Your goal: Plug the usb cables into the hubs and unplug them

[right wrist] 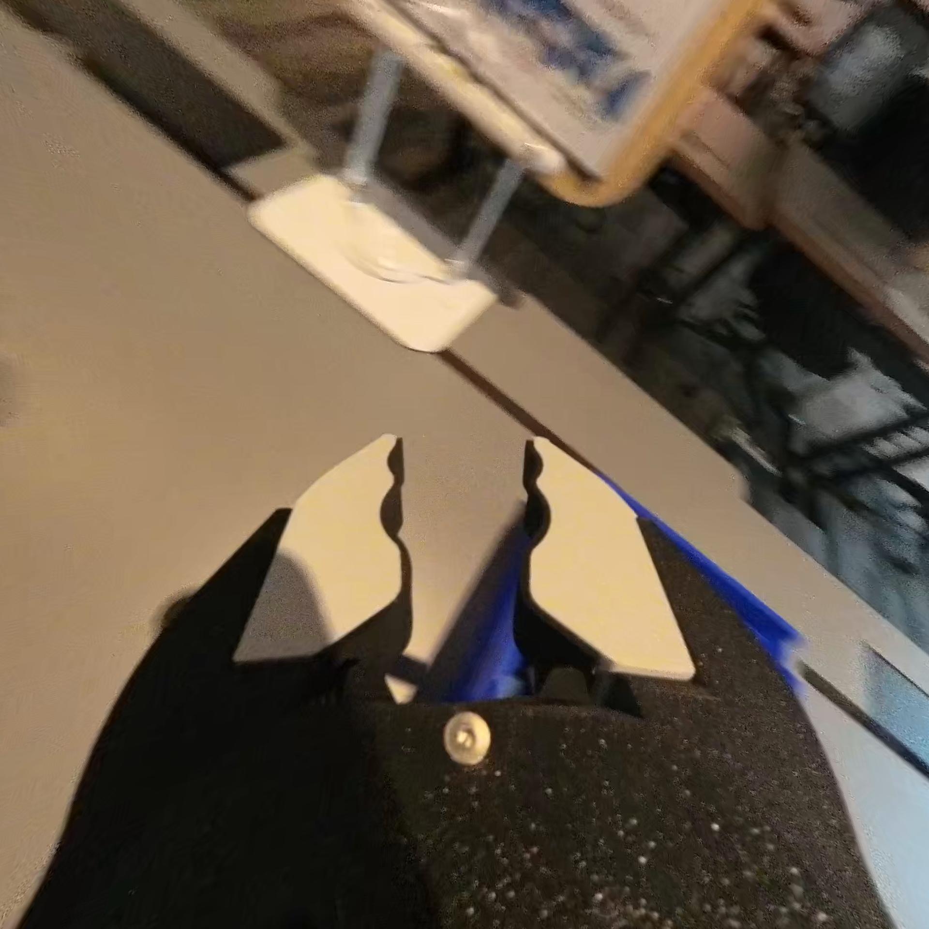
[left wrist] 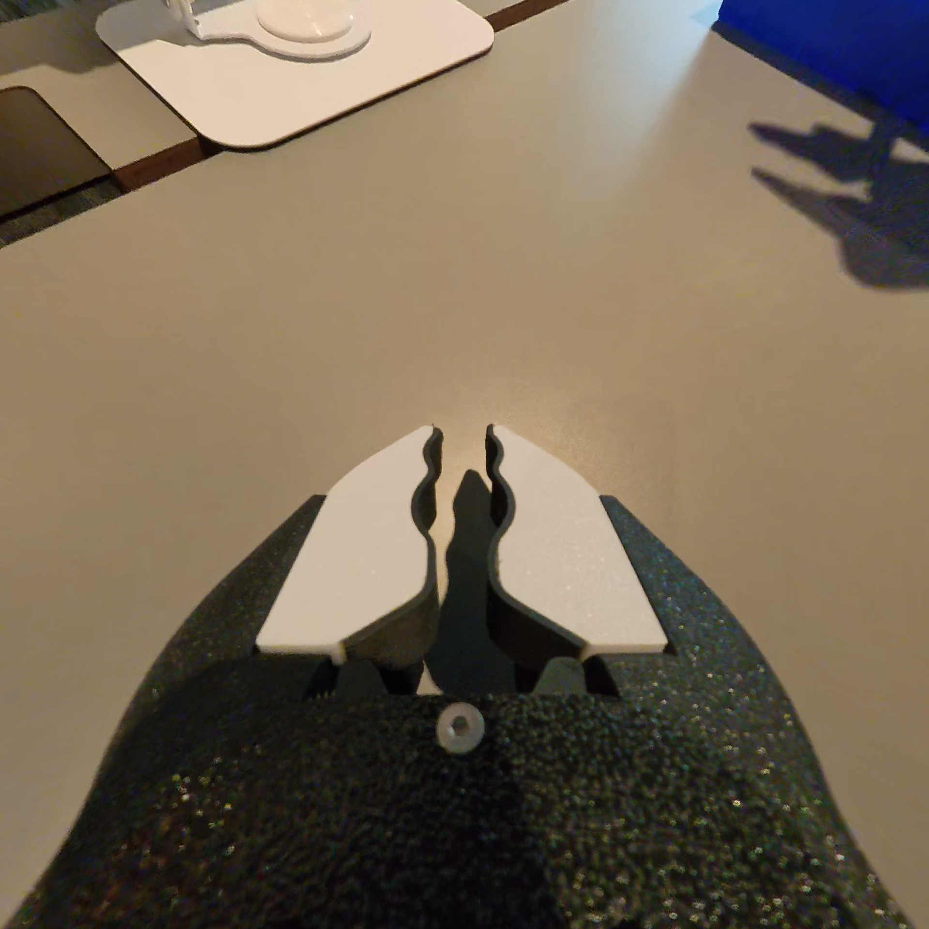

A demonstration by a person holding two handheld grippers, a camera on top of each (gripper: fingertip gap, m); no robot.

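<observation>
No USB cable or hub shows in either view. My left gripper (left wrist: 463, 430) hovers low over a bare beige table (left wrist: 452, 301); its white fingers stand a narrow gap apart with nothing between them. My right gripper (right wrist: 462, 442) is open wider and empty, above the same table (right wrist: 151, 352) near its far edge. The right wrist view is motion-blurred. A blue object (right wrist: 482, 628) lies under the right gripper's base and runs out to its right; what it is I cannot tell.
A white rounded base plate (left wrist: 301, 85) stands at the table's far left edge and carries a clear round part. It also shows in the right wrist view (right wrist: 372, 261) with two metal posts. A blue object (left wrist: 829, 60) lies far right. Blurred clutter lies past the table edge. One gripper's finger ends stand about 35 centimeters off the other's. My right gripper's tips are some 25 centimeters from the blue object (right wrist: 482, 628).
</observation>
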